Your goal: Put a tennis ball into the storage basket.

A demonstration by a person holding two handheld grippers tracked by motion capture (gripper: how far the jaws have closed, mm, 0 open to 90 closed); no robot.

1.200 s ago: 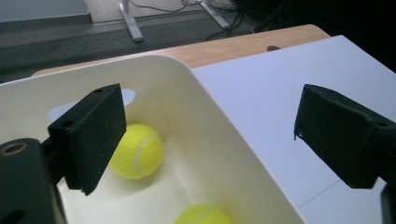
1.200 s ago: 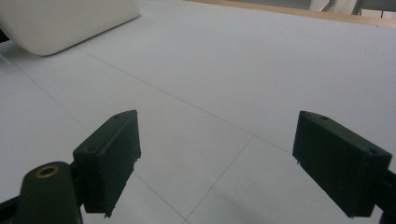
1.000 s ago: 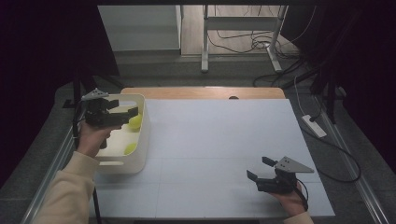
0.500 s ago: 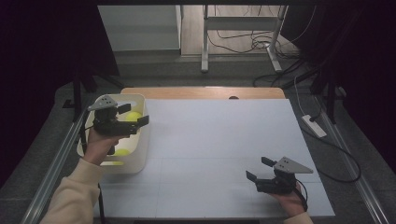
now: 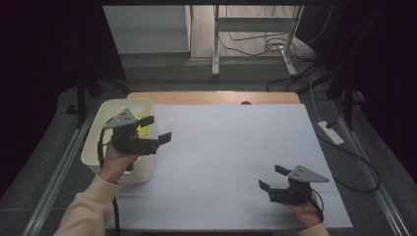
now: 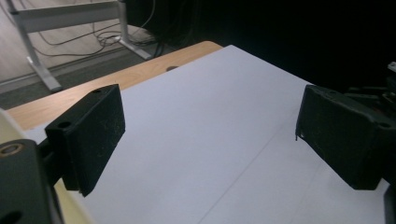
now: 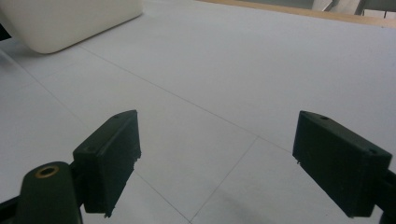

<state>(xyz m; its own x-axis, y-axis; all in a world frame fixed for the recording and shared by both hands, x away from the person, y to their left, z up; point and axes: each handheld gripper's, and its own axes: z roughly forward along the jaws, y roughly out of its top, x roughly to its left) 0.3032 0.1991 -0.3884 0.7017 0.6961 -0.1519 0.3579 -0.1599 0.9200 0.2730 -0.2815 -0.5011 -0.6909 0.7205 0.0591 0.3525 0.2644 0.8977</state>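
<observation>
white tabletop (image 5: 236, 147): left tool (image 5: 157, 129) agape, empty, over bin (image 5: 98, 147); right tool (image 5: 270, 178) agape, empty.

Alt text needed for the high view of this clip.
A person's left gripper hangs open and empty over the right rim of a cream plastic bin holding yellow-green objects. The right gripper, also open, rests near the front right of the white tabletop.

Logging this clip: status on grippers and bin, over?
Left gripper open, empty, over the white plastic bin's right rim. Right gripper open, empty, low over the white tabletop. Yellow-green pieces in bin. Nothing in the way.
</observation>
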